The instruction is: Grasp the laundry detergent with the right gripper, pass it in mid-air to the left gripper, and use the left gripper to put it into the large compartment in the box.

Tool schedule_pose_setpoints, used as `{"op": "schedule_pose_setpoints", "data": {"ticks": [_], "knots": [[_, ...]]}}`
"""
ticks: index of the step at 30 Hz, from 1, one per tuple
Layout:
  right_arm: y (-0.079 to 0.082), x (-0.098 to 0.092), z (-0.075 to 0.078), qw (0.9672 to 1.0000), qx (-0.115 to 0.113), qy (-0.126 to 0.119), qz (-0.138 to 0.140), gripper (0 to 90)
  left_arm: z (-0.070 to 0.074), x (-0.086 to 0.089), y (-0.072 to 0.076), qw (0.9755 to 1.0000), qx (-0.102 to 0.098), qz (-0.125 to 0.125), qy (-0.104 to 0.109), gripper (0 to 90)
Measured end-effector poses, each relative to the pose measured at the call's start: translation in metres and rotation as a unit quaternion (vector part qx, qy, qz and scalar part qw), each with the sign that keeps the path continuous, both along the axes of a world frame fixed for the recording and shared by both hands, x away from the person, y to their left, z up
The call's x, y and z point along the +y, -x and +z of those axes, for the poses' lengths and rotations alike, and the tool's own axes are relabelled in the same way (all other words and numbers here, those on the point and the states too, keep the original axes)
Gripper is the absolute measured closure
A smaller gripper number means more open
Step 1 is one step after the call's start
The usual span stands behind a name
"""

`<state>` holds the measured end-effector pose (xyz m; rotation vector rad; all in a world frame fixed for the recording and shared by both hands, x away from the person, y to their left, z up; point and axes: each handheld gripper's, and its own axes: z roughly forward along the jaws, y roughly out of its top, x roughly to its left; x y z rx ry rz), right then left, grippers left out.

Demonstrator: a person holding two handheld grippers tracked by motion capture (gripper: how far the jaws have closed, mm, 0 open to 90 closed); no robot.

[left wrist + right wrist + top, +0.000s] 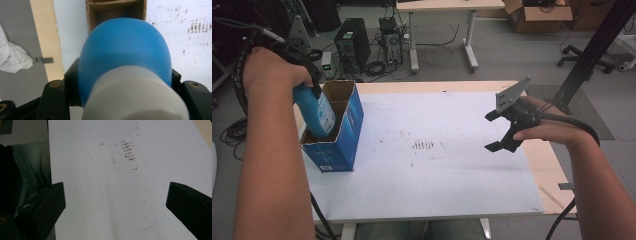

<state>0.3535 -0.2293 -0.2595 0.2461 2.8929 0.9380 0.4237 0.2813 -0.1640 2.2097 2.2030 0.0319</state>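
A blue bottle (318, 112) with a white cap (136, 97) and a pale label hangs bottom-down, its lower part inside the open blue cardboard box (344, 137) at the table's left. My left gripper (309, 82) is shut on the bottle near its top; in the left gripper view the blue body (125, 47) bulges between the black jaws above the box's brown inside (112, 10). Over the table's right side my right gripper (493, 131) hovers open with nothing between its jaws, which stand wide apart in the right gripper view (113, 200).
The white board (432, 170) on the wooden table bears dark scuff marks (423, 145) at its middle. Behind the table, on the floor, stand a computer tower (352, 42), cables and another desk (442, 30). A black post (592, 52) rises at the right.
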Motion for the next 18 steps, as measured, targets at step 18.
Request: {"op": "schedule_pose_setpoints", "data": {"ticks": [18], "knots": [[0.001, 0.004, -0.002, 1.0, 0.007, 0.004, 0.001, 2.6, -0.05, 0.001, 0.001, 0.9999, 0.012, 0.003, -0.002, 38.4]]}}
